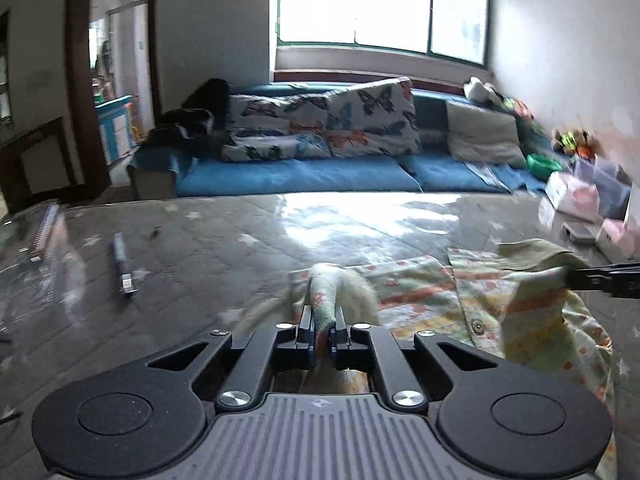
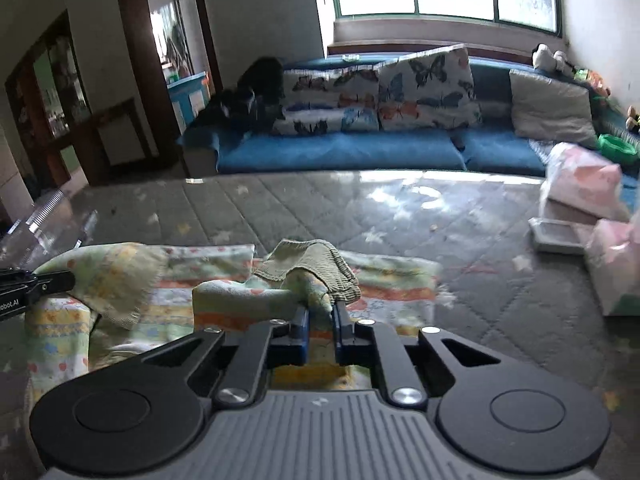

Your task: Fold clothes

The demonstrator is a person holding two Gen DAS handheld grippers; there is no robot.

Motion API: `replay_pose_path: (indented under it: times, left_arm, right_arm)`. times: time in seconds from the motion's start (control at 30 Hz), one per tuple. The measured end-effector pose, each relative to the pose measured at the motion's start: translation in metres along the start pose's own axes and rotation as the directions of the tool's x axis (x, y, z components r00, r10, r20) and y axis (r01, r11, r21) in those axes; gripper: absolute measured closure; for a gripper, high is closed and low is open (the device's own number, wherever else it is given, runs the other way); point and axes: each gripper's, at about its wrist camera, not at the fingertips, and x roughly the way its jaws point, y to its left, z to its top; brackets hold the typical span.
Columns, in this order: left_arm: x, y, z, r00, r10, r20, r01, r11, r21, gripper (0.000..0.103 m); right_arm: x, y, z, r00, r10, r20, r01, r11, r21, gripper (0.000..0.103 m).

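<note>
Pastel baby garment (image 2: 224,292) pinched by both tongs (image 1: 322,322) (image 2: 320,312) — pen (image 1: 122,268) left, boxes (image 2: 580,184) right.

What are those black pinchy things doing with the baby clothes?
A person is folding a small pastel-patterned garment on the grey quilted star-print mattress. The left gripper and the right gripper each have their jaws shut on a bunched piece of its fabric, lifted slightly off the mattress.
</note>
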Motion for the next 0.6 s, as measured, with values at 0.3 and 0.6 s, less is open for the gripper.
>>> replay_pose_path:
  times: [0.3,0.6]
  left_arm:
    - [-0.059,0.047,-0.031,0.997,0.078,-0.007,-0.079,0.991,-0.113,0.096]
    - [-0.098,0.077,-0.077,0.992,0.107,-0.062,-0.117,0.975,-0.187,0.096]
  right_arm:
    - [-0.096,-0.025,-0.024,0.994,-0.056,0.097,0.054,0.998,0.024,0.093]
    - [-0.165,-0.072,-0.075,0.981,-0.159,0.107,0.146,0.982,0.119,0.093]
